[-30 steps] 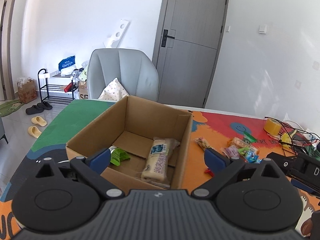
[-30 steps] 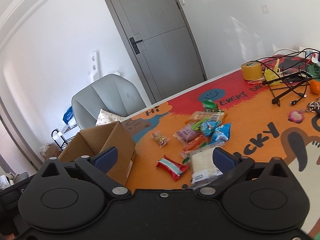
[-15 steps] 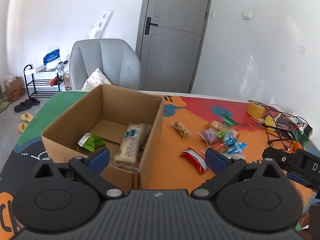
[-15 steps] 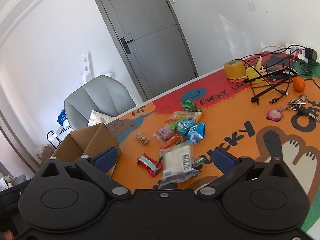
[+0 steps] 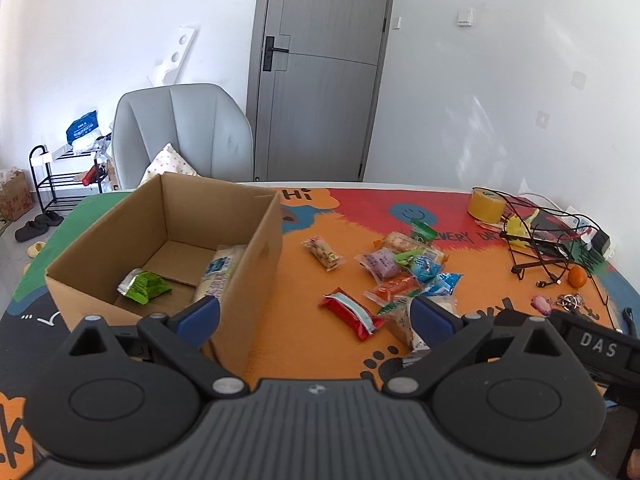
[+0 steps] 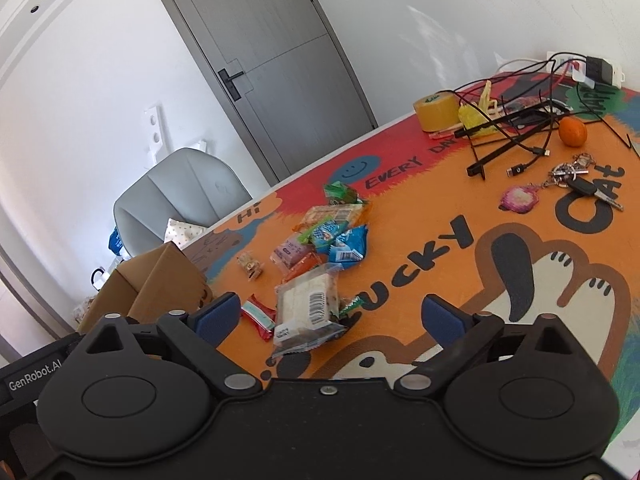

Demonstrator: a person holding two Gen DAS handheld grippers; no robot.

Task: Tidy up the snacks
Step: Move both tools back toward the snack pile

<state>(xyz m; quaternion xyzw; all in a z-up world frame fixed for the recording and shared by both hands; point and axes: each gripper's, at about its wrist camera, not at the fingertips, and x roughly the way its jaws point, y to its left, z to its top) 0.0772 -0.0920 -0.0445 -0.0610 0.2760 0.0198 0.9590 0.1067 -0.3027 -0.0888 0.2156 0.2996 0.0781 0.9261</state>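
An open cardboard box [image 5: 256, 264] stands on the mat's left side, holding a green packet [image 5: 145, 286] and a long pale packet [image 5: 219, 272]. A heap of snack packets [image 5: 404, 268] lies to its right, with a red packet [image 5: 351, 313] nearer me. My left gripper [image 5: 316, 314] is open and empty, its left finger by the box's near corner. In the right wrist view a clear-wrapped white packet [image 6: 308, 306] lies between the jaws of my right gripper [image 6: 332, 314], which are closing; the pads stand apart from it. The snack heap [image 6: 324, 236] lies beyond.
A tape roll [image 5: 486, 205], a black wire stand with cables [image 5: 548, 240], an orange [image 6: 573, 131] and keys [image 6: 576, 182] occupy the mat's right side. A grey chair [image 5: 182, 136] and a grey door [image 5: 320, 68] stand behind the table. A shoe rack [image 5: 60, 178] is at the left.
The left wrist view has swung right, so the box has slid left and the snack heap has come into full view. The right gripper has come down over the white packet, and its jaws have narrowed slightly.
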